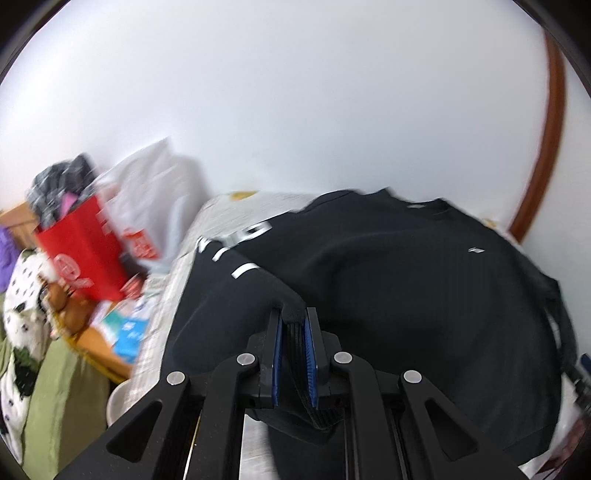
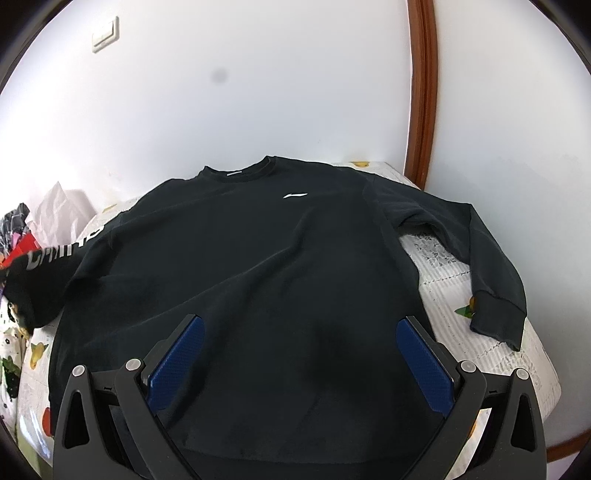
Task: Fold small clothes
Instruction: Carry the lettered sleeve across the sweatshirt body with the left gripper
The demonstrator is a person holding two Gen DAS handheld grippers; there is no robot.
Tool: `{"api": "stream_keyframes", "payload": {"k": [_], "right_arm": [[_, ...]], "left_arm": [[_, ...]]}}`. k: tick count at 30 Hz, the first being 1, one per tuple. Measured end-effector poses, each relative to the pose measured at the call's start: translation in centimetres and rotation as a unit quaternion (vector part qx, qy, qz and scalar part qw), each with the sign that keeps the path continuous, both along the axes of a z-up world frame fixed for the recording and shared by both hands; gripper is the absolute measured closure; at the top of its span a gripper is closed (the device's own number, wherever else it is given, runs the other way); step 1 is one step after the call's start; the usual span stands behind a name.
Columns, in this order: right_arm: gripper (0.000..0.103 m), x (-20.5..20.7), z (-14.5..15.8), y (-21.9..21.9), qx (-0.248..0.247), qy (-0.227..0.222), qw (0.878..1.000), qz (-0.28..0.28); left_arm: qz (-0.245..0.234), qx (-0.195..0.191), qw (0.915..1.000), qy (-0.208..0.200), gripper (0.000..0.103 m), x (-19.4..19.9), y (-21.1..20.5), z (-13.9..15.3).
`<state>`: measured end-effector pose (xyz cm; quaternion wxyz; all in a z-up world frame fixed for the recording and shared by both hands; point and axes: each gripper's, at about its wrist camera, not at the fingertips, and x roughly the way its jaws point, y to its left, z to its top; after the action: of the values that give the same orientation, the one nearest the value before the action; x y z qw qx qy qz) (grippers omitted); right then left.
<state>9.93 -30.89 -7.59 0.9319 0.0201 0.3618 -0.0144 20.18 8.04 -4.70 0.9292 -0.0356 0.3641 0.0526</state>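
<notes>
- Left wrist view: the left gripper (image 1: 294, 317) has its fingers pinching the ribbed cuff (image 1: 293, 314) of the lettered sleeve (image 1: 236, 266) of a black sweatshirt (image 1: 406, 280); the picture is blurred
- Sweatshirt lies front up, spread over a bed (image 2: 450, 273) with a white patterned cover, collar toward the wall, hem at the near edge
- Beside the bed's left edge stand a red paper bag (image 1: 83, 251) stuffed with clothes and a white plastic bag (image 1: 155, 192) against the wall; papers and a spotted cloth (image 1: 22, 295) lie lower down
- Right wrist view: the right gripper (image 2: 300, 354) hovers over the lower front of the sweatshirt, its blue-padded fingers (image 2: 424, 369) spread wide and holding nothing
- Other sleeve (image 2: 487, 266) lies bent along the bed's right edge, cuff pointing to the near edge
- A brown wooden frame (image 2: 423, 92) runs up the wall at the bed's far right corner; a light switch (image 2: 105, 35) sits high on the left
</notes>
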Motion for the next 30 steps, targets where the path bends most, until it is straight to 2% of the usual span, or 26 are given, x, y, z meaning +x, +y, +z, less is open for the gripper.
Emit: {"api": "stream_keyframes", "payload": {"k": [10,13,16,19,23,30], "right_arm": [[0.001,-0.3,-0.5,-5.2,0.005,-0.009,1.0,0.001],[0.001,-0.4,-1.6,-6.7,-0.001,-0.004,1.0,0.005],[0.002,-0.4,-2.6,-8.6,-0.028,-0.005,1.0,-0.008],[0.003,-0.4,-3.3,-10.5,-0.026,-0.002,1.0,-0.012],[0.005,-0.4,-4.4,-12.7,-0.021,0.005,1.0,-0.018],[0.005,-0.7,-5.3,-14.5,-0.02,0.012,0.999,-0.034]], "left_arm": [[-0.088,-0.002,0.9959,-0.019,0.092,6.9,-13.5,1.5],[-0.116,-0.013,0.9931,-0.016,0.092,9.1,-17.5,0.8],[-0.136,-0.012,0.9906,-0.012,0.092,10.6,-21.2,-0.2],[-0.157,-0.019,0.9874,-0.002,0.092,12.0,-24.9,-1.3],[-0.183,-0.03,0.9826,0.012,0.092,13.8,-28.7,-2.6],[-0.201,-0.017,0.9793,0.023,0.092,16.4,-32.9,-4.0]]}}
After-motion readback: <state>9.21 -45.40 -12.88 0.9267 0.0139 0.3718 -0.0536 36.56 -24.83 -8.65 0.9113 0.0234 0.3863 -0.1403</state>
